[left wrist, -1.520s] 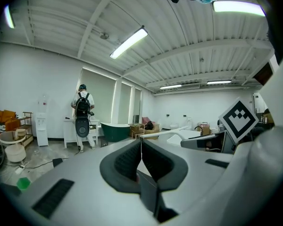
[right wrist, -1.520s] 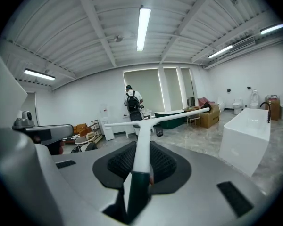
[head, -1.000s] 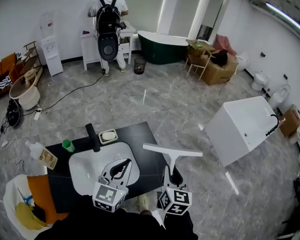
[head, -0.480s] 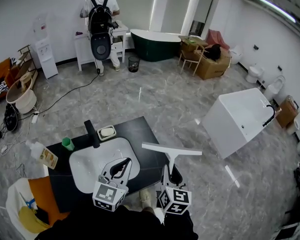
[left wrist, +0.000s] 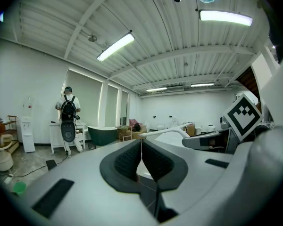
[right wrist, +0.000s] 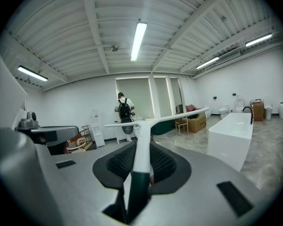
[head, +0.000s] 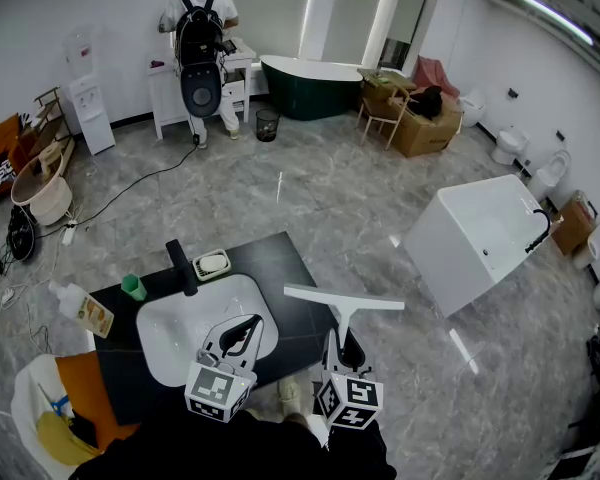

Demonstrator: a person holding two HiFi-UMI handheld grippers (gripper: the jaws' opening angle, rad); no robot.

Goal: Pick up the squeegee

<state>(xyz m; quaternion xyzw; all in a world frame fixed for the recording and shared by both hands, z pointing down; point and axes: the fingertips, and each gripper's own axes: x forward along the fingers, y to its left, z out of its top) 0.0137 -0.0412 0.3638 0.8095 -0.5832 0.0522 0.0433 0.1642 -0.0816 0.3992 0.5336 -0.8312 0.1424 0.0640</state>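
Note:
The squeegee (head: 344,301) has a white T-shaped blade and a dark green handle. My right gripper (head: 341,345) is shut on that handle and holds it in the air beside the black counter's right edge, blade away from me. In the right gripper view the squeegee (right wrist: 142,138) runs straight out between the pads, and the right gripper (right wrist: 140,167) clamps its white-to-green neck. My left gripper (head: 242,334) hovers over the white sink basin (head: 170,343), shut with nothing in it. In the left gripper view the left gripper (left wrist: 141,155) shows its pads meeting.
A black counter (head: 270,268) carries the basin, a black tap (head: 182,266), a soap dish (head: 214,264) and a green cup (head: 133,287). A bottle (head: 82,309) lies at its left. A white bathtub (head: 485,243) stands to the right. A person with a backpack (head: 201,38) is far back.
The squeegee stays clamped in my right gripper. Since a second ago the room has slid slightly up and left in the head view; both grippers keep their places in it.

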